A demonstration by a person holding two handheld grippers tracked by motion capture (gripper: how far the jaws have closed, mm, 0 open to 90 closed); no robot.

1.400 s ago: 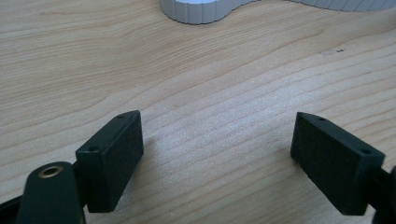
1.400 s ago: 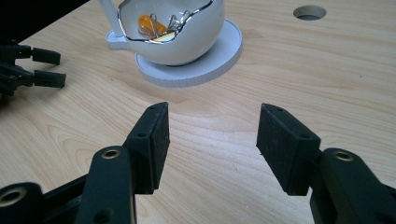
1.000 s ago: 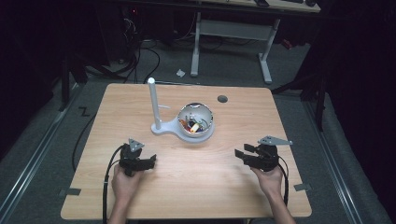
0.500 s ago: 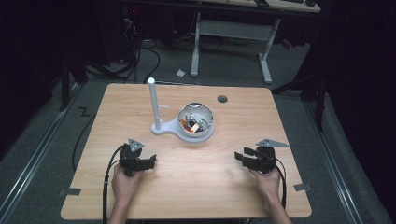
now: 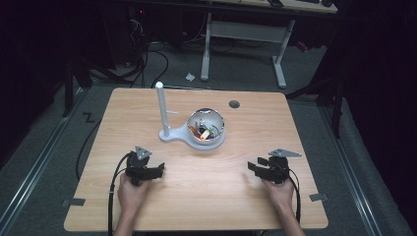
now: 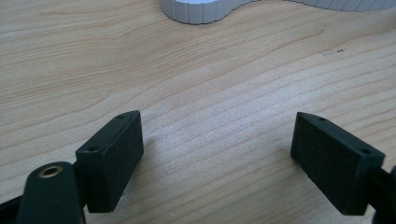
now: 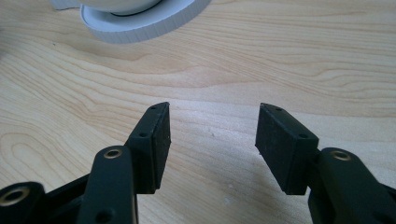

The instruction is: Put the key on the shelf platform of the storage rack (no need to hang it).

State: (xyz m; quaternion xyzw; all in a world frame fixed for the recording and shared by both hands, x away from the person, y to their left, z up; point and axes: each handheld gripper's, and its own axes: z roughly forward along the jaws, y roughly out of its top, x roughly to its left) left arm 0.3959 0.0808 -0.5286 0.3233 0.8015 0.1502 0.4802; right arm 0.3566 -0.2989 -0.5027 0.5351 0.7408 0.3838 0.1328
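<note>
The tabletop (image 5: 206, 196) was a light wooden slab with rounded corners, its grain running side to side. Near the far edge, right of the middle, a small dark round hole (image 5: 234, 104) was set into the wood. A white stand (image 5: 173, 135) lay directly on the tabletop a little toward the far edge from the centre; a white post (image 5: 161, 108) rose upright from its left part, and a white bowl (image 5: 206, 129) holding small coloured pieces sat on its right part.
</note>
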